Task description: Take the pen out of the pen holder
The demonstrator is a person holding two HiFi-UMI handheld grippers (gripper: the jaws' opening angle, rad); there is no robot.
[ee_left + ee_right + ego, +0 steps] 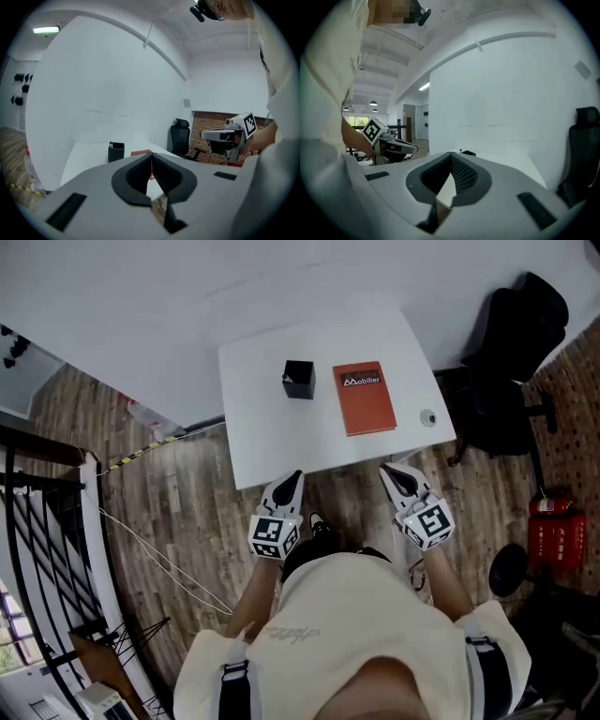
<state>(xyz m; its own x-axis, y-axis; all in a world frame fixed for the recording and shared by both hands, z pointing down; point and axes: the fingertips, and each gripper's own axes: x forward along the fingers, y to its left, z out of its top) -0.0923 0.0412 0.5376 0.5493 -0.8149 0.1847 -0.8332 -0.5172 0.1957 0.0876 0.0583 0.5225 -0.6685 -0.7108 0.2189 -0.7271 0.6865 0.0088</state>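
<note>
Pen (460, 151): only a small dark stub shows above the rim of the black pen holder (298, 379) in the right gripper view. I take it for the pen's upper end. The head view is too coarse to confirm it.

Location: the pen holder stands upright toward the far left of the white bench (272, 437), just beside a red notebook (364, 397) and not touching it.

Left hand-held gripper (151, 155): jaws closed tip to tip, with nothing between them. It is held short of the near bench edge, well apart from the holder.

Right hand-held gripper (451, 154): same condition, tips together and empty. It sits off the near right corner.

Handling assessment (judgement, not observation):
- I expect the pen to be light, rigid and smooth-barrelled, so it may slip or swivel in a loose pinch.
- The holder also looks light, and it could tip or slide if the pen drags on its wall.
- The best hold is on the exposed upper end, across the barrel, seated in the ribbed pads and not at the very tips.
- I would draw the pen straight up along the holder's axis.
- The left unit is the nearer one, and it must open before reaching in.
- The right could steady the holder if it shifts.

Risk: little of the pen stands proud, so the jaws may foul the rim.
</note>
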